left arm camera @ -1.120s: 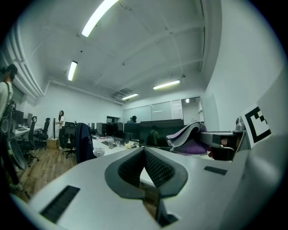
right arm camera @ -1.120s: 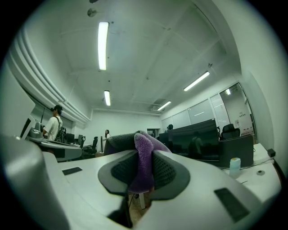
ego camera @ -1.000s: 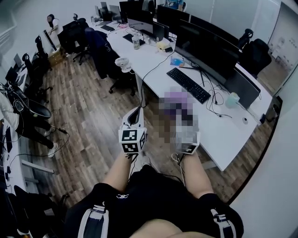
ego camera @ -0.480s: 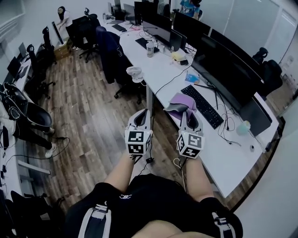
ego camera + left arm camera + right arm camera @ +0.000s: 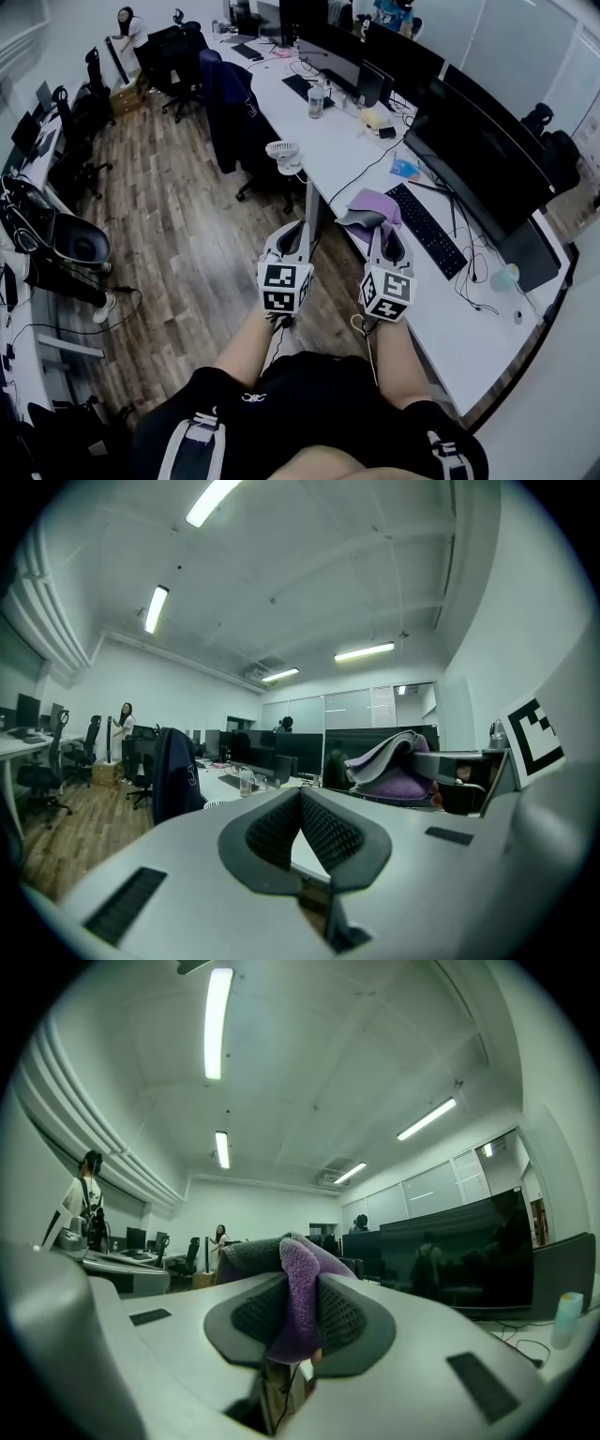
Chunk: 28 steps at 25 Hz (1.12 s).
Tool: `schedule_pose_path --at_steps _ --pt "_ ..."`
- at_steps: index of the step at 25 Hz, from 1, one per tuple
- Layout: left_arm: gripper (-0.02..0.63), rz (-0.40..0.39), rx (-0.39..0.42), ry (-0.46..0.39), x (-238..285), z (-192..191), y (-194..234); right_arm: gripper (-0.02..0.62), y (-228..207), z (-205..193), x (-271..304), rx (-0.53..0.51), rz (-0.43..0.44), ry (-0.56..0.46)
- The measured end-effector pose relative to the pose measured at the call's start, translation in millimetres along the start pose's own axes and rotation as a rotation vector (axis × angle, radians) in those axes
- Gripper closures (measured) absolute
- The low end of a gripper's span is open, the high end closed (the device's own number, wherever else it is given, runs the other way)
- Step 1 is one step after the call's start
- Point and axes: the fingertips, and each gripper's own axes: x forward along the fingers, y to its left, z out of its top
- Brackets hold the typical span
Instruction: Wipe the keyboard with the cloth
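Grey left gripper [image 5: 292, 234], centre frame: jaws pressed together on nothing (it hangs over the wood floor [image 5: 178, 244]). Right gripper [image 5: 374, 232] beside it: jaws pinching a purple cloth [image 5: 377, 202], bunched above the near edge of the white desk [image 5: 323, 141]. Black keyboard [image 5: 427, 231], right of centre on that desk, just beyond the cloth.

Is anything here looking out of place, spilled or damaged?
Nothing stands out. The purple fluffy cloth is clamped in the right hand-held gripper, and the long black keyboard lies flat on the white desk.
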Motion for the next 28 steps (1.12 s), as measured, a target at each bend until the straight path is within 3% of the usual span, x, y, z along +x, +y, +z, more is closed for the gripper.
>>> schedule_pose_path --at_steps 17,28 --pt "0.595 0.022 -0.001 0.009 74 -8 40 0.503 -13 -17 88 0.031 0.004 -0.012" --pt "0.595 -0.024 0.033 0.044 218 -2 43 0.503 -80 -36 203 0.039 -0.052 0.01"
